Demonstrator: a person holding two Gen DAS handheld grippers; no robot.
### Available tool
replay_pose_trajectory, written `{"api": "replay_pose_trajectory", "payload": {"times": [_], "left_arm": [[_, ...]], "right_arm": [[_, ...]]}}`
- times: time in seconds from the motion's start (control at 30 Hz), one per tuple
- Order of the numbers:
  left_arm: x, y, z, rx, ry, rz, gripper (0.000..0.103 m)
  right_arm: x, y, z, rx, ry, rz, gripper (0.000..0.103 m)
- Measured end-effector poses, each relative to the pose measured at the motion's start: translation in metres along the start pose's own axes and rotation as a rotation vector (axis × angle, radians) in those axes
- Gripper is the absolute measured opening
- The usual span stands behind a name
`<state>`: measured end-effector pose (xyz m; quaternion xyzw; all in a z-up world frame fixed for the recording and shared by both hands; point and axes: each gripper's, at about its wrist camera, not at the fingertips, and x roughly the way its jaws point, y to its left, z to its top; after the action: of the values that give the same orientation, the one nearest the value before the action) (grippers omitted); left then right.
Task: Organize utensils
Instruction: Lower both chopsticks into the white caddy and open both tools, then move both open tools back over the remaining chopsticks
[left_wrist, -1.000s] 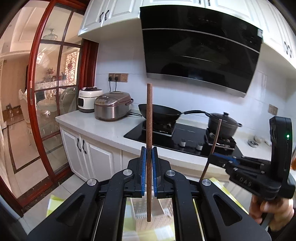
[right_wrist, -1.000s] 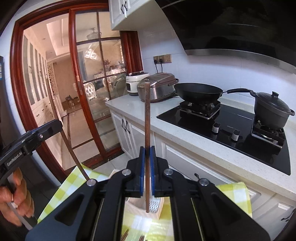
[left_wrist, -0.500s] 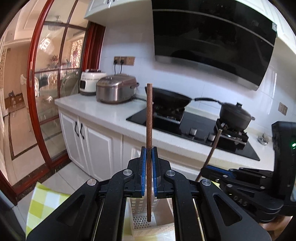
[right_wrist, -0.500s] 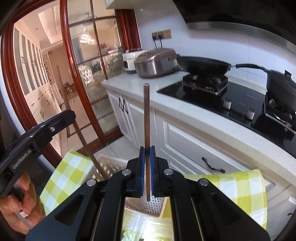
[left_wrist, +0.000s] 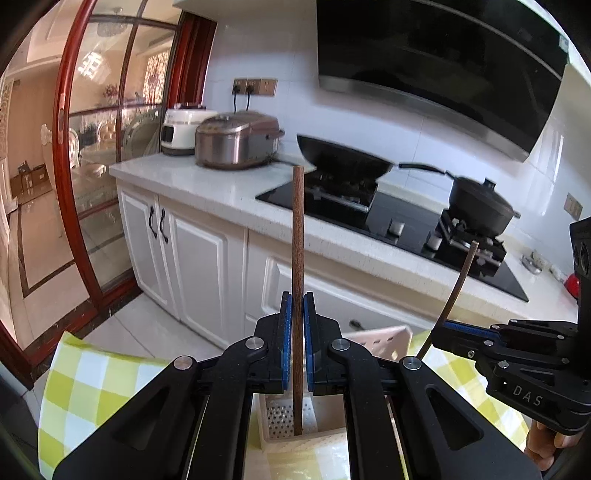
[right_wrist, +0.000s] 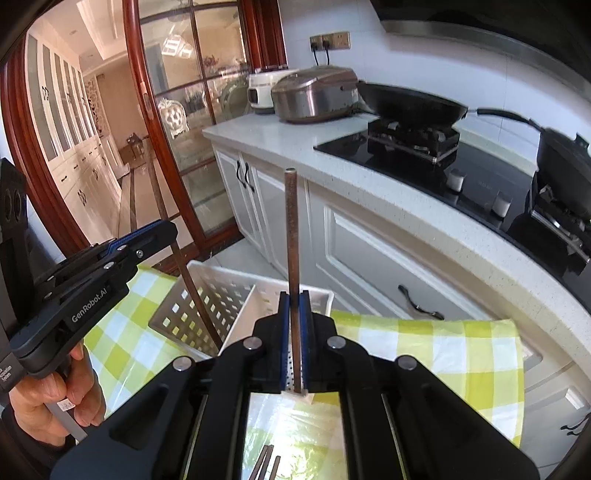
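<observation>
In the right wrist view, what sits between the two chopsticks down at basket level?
The basket's white divider wall: the left gripper's chopstick drops into the left compartment, the right gripper's chopstick stands past it.

Bright daylight fills both views. Ahead of the grippers the wok (left_wrist: 343, 158) smears slightly with motion blur. Fisheye bending curves the door frame (right_wrist: 146, 110) and blackens the corners.

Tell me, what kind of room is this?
Most likely a home kitchen. There is a black wok sitting on a gas stove, a silver rice cooker on the white counter, and a range hood above.
</observation>
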<state>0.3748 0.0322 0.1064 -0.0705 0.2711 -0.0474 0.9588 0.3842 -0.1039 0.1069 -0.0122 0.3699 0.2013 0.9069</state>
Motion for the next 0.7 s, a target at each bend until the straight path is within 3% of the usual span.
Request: {"api": "replay_pose_trajectory", "payload": {"times": [0.23, 0.27, 0.3, 0.37, 0.4, 0.43, 0.5, 0.63, 0.7], "left_arm": [[0.018, 0.006, -0.005, 0.002, 0.106, 0.025, 0.007], [0.019, 0.007, -0.004, 0.0, 0.11, 0.023, 0.007], [0.02, 0.009, -0.004, -0.004, 0.115, 0.024, 0.007], [0.019, 0.01, -0.003, -0.006, 0.114, 0.025, 0.009], [0.017, 0.011, -0.002, -0.009, 0.112, 0.025, 0.014], [0.015, 0.012, -0.001, -0.011, 0.105, 0.021, 0.028], [0.008, 0.013, 0.0, -0.015, 0.082, 0.024, 0.046], [-0.014, 0.018, -0.003, -0.023, 0.046, 0.027, 0.046], [-0.028, 0.022, -0.011, -0.028, 0.033, 0.023, 0.046]], "right_arm": [[0.014, -0.001, -0.003, 0.003, 0.029, 0.001, 0.006], [0.015, 0.0, -0.002, -0.001, 0.022, 0.005, 0.012], [0.016, 0.001, -0.001, -0.01, 0.019, -0.002, 0.029], [0.015, 0.001, 0.001, -0.019, -0.012, -0.037, 0.049], [0.014, 0.001, 0.002, -0.023, -0.023, -0.047, 0.049], [0.012, 0.0, 0.003, -0.027, -0.03, -0.063, 0.049], [0.009, -0.004, 0.002, -0.018, -0.04, -0.075, 0.049], [-0.004, -0.014, -0.011, 0.007, -0.071, -0.104, 0.05], [-0.015, -0.019, -0.027, 0.029, -0.092, -0.111, 0.058]]}}
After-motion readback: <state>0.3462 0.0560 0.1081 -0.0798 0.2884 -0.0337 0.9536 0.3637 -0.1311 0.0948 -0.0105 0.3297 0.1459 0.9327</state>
